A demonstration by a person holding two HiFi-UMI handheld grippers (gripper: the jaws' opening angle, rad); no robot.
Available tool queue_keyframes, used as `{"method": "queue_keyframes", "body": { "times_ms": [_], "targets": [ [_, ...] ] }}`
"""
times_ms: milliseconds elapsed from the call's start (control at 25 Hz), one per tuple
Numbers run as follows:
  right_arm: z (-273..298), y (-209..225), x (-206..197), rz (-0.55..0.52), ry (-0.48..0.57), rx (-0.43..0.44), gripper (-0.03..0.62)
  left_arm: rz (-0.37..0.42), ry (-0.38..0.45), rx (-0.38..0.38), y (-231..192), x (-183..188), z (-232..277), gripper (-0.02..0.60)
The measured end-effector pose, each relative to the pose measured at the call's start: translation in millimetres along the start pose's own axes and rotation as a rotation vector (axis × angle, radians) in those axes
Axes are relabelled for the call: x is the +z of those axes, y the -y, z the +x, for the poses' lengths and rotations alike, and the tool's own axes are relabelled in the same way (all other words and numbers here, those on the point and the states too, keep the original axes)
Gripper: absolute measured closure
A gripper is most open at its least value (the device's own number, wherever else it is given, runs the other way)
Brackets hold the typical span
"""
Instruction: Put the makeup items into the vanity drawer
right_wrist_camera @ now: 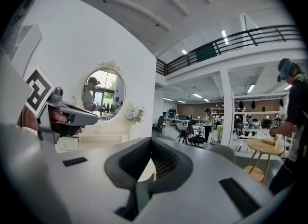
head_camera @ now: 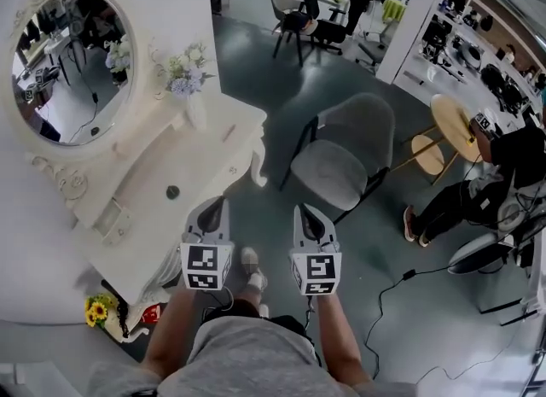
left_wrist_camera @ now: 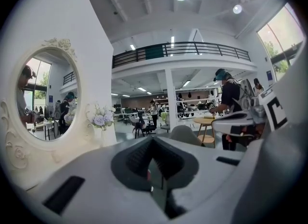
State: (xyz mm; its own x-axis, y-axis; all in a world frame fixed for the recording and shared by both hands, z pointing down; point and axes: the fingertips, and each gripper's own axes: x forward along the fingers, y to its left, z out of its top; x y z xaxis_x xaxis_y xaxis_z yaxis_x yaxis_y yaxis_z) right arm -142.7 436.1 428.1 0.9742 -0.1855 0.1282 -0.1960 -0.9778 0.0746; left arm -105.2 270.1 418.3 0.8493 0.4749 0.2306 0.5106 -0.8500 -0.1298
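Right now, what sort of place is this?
Likely an open-plan office or lab with a staged corner: a white carved vanity table with an oval framed mirror, a grey upholstered chair and a black-railed mezzanine overhead.

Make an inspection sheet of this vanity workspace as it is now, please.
Surface: white vanity top, below an oval mirror.
Job's things: no makeup item plainly made out; small dark round thing and pale box on the top.
Clutter: vase of flowers on the top; sunflowers on the floor.
Grippers: left gripper and right gripper both shut, empty, short of the vanity.
Cables: black cable across the floor.
Surroundings: grey chair, round wooden table, seated person.
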Motion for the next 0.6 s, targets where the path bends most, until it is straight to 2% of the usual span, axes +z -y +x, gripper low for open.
{"method": "queue_keyframes", "body": {
  "times_ms": [360,600],
  "targets": [
    [107.8,11.1,-0.2,-0.014,-0.029,0.07,0.58,-0.046,-0.026,0.04,-49.1,-4.9,86.8,0.581],
    [185.3,11.0,0.1,-0.01,-0.066,0.133,0.58,-0.086,-0.078,0.079,-89.6,-14.6,135.8,0.581]
  ]
}}
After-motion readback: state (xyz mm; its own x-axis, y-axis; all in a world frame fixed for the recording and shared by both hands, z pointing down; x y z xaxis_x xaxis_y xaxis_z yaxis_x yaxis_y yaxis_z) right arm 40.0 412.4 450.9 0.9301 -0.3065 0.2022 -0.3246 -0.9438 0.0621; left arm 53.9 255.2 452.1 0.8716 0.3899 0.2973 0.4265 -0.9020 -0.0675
